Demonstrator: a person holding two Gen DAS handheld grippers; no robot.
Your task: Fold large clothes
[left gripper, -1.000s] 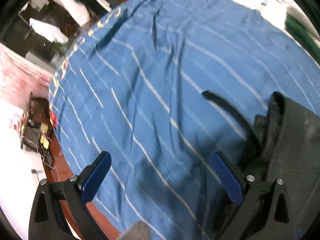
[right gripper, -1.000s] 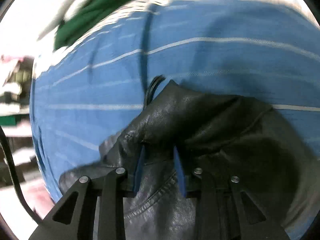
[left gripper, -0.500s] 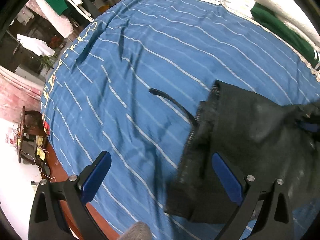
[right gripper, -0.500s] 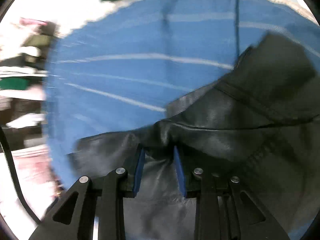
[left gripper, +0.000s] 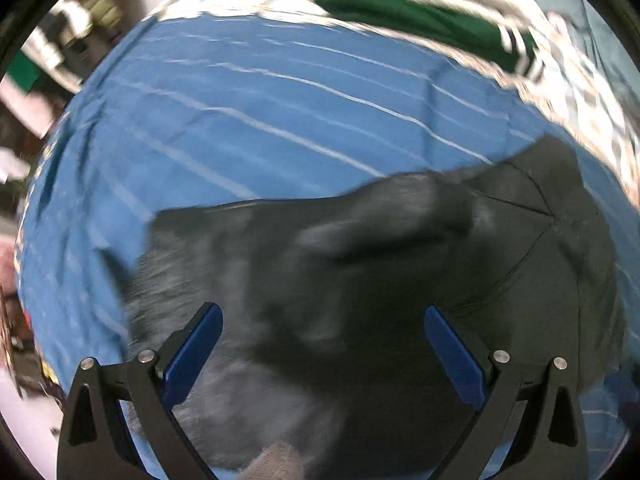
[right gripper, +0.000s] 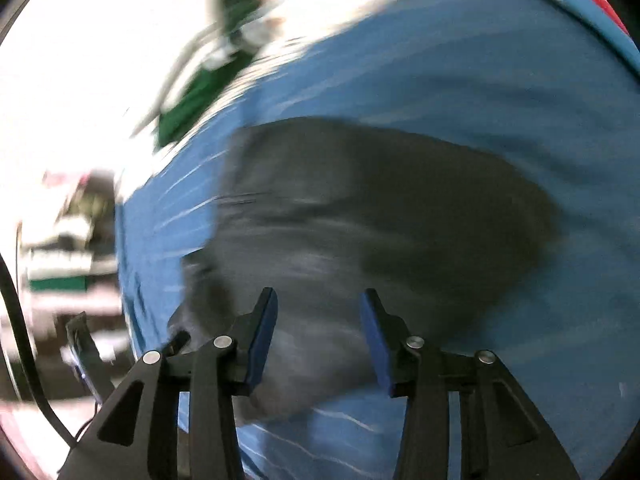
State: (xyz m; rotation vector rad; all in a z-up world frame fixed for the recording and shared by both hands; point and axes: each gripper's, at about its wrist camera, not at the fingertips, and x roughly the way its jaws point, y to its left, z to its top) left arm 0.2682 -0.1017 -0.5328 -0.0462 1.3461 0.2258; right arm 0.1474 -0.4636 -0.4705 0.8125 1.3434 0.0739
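blue striped bedsheet (left gripper: 248, 128) fills both views, with the black leather jacket (left gripper: 400, 280) spread low in frame, apparently laid flat for folding, under the left gripper (left gripper: 320, 344) and right gripper (right gripper: 318, 336), fingers apart, empty.

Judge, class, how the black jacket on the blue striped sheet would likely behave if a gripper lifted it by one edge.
The black jacket lies in soft folds on the blue striped sheet, so it would probably droop. Its faint sheen suggests a leather-like, perhaps slippery surface. It spreads wide past the open right gripper, so likely heavy-ish.
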